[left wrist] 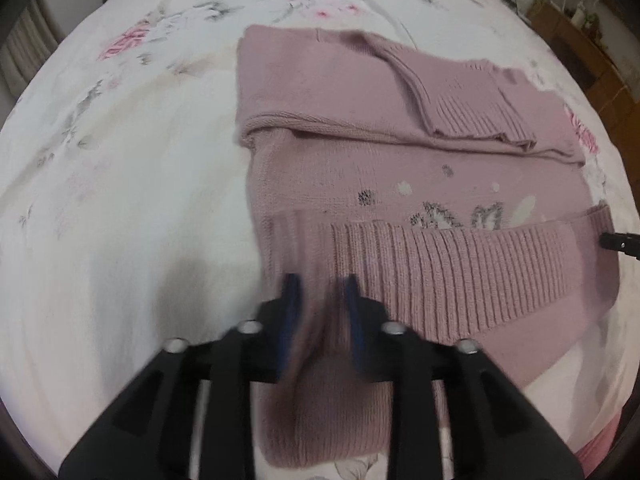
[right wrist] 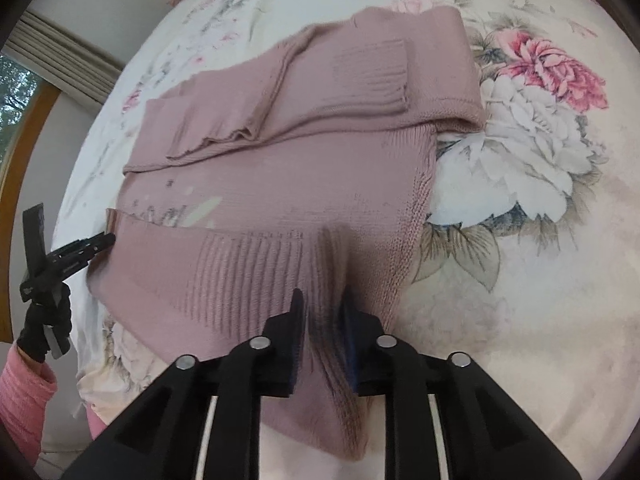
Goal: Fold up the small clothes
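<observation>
A small dusty-pink knit sweater [left wrist: 400, 152] lies on the floral bedsheet [left wrist: 132, 152], its sleeves folded across the upper body. Its ribbed hem [left wrist: 440, 272] is lifted and turned toward the chest pattern. My left gripper [left wrist: 320, 300] is shut on the hem's left corner, with fabric bunched between the blue pads. In the right wrist view the same sweater [right wrist: 288, 148] fills the middle, and my right gripper [right wrist: 322, 312] is shut on the hem's right corner [right wrist: 332, 276]. The left gripper [right wrist: 80, 250] shows at the far left, held by a gloved hand [right wrist: 44, 332].
The bedsheet [right wrist: 520, 220] with large pink and white flowers spreads around the sweater. A window with a wooden frame [right wrist: 28, 128] is at the left of the right wrist view. Wooden furniture [left wrist: 580, 40] stands beyond the bed's far right edge. A pink sleeve [right wrist: 24, 396] is at lower left.
</observation>
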The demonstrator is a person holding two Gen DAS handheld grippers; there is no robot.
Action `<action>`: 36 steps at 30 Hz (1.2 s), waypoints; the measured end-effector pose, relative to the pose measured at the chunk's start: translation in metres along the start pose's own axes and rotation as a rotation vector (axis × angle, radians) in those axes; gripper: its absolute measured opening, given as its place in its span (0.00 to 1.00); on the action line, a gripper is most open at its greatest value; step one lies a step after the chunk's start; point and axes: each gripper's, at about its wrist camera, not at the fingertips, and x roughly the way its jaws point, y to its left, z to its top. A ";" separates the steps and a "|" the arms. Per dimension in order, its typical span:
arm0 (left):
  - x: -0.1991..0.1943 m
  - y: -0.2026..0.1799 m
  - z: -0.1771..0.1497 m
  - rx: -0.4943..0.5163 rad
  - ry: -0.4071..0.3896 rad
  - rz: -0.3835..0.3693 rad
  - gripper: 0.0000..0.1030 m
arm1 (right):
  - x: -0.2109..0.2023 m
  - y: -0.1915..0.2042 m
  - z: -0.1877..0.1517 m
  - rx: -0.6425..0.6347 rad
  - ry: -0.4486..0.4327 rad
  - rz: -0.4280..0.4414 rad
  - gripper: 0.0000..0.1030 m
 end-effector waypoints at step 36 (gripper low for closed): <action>-0.116 -0.017 0.131 -0.031 -0.445 -0.026 0.08 | -0.130 0.031 0.096 -0.010 -0.358 0.060 0.09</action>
